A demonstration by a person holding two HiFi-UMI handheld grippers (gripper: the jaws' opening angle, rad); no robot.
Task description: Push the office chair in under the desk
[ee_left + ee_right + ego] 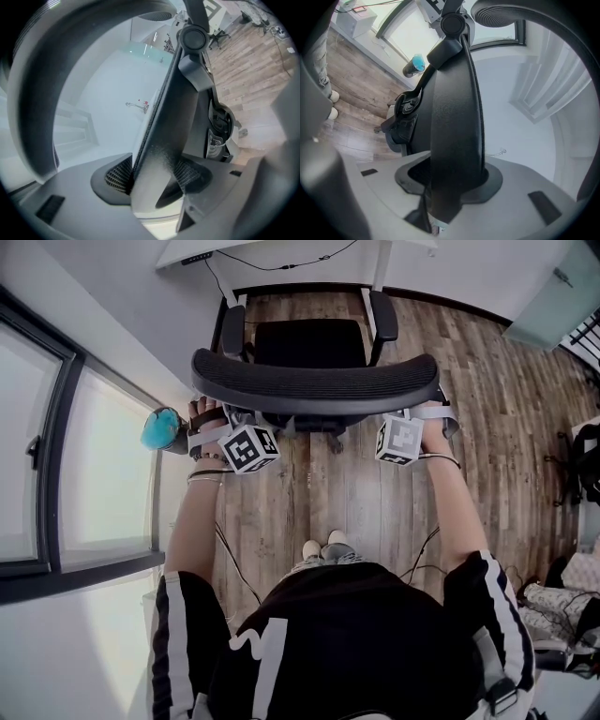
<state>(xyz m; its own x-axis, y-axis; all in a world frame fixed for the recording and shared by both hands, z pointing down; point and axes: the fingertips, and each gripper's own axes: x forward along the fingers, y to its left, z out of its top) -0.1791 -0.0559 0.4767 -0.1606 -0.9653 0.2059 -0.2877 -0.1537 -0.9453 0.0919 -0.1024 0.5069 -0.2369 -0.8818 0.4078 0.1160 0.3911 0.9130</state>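
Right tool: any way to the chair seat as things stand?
Probably not: the right tool is clamped on the backrest edge, and the backrest stands between it and the seat.

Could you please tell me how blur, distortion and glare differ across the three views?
Head view: sharp, but the window is washed out and its frame bows. Left gripper view: fisheye with dark corners; the backrest goes soft near the lens. Right gripper view: same dark ring, backrest crisper, window overexposed at top.
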